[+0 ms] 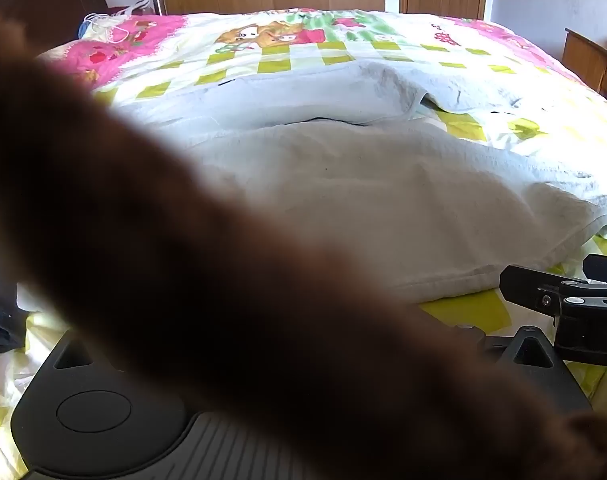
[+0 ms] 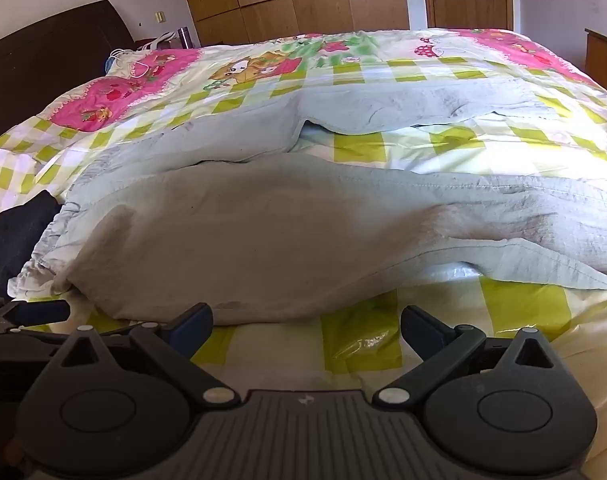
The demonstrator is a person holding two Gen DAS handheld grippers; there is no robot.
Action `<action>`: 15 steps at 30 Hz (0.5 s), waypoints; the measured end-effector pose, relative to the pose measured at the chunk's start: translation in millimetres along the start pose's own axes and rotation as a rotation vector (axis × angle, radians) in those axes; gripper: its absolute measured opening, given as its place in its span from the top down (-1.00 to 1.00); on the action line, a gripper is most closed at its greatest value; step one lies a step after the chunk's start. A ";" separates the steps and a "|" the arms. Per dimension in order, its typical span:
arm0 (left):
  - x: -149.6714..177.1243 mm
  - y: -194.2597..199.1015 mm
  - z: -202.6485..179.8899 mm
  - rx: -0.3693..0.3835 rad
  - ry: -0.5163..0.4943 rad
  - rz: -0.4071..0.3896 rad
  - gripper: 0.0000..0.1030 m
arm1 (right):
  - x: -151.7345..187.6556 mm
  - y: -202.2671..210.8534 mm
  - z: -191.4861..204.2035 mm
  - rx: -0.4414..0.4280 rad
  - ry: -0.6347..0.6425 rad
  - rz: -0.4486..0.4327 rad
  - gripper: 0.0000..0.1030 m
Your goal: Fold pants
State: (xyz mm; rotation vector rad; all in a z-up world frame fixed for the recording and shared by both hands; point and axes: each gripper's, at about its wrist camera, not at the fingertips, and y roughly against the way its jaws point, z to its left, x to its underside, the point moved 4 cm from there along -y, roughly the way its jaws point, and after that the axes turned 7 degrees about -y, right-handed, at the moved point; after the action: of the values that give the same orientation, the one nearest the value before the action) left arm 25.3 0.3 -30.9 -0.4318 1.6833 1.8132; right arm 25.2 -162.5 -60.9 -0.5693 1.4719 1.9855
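A: Pants (image 2: pixel 263 236)?
B: Pale, spread flat on the bed (image 2: pixel 423 80), waistband left, both legs running right, unfolded. Dark cloth (image 2: pixel 19 232) far left.
A: Step?
B: Looks like the start; next, grab the near leg and lay it over the far one.
A: Left hand-held gripper (image 2: pixel 27 312)?
B: Cannot tell, own view blocked by a blur.
A: Right hand-held gripper (image 2: pixel 307 320)?
B: Jaws wide apart, holding nothing, just short of the near hem.

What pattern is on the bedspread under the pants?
Yellow-green and white checks with pink cartoon patches on the bedspread; clearest in the right wrist view.
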 end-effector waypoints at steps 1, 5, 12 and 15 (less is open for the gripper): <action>0.2 0.2 0.2 0.000 0.001 -0.001 -1.00 | 0.0 -0.2 0.0 0.001 0.000 0.001 -1.00; 3.7 -3.0 -0.4 0.002 0.005 0.000 -1.00 | 3.0 -3.0 3.4 0.006 -0.004 0.002 -1.00; 2.1 -2.4 0.6 0.008 0.014 0.003 -1.00 | 2.9 -2.4 0.8 0.007 -0.007 0.003 -1.00; 1.8 -2.2 0.8 0.008 0.013 0.004 -1.00 | 1.9 -0.8 -0.5 0.006 -0.010 0.002 -1.00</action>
State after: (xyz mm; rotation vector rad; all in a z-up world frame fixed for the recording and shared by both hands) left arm 25.4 1.4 -33.6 -0.4387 1.7006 1.8098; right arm 24.4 -162.4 -62.9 -0.5545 1.4720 1.9819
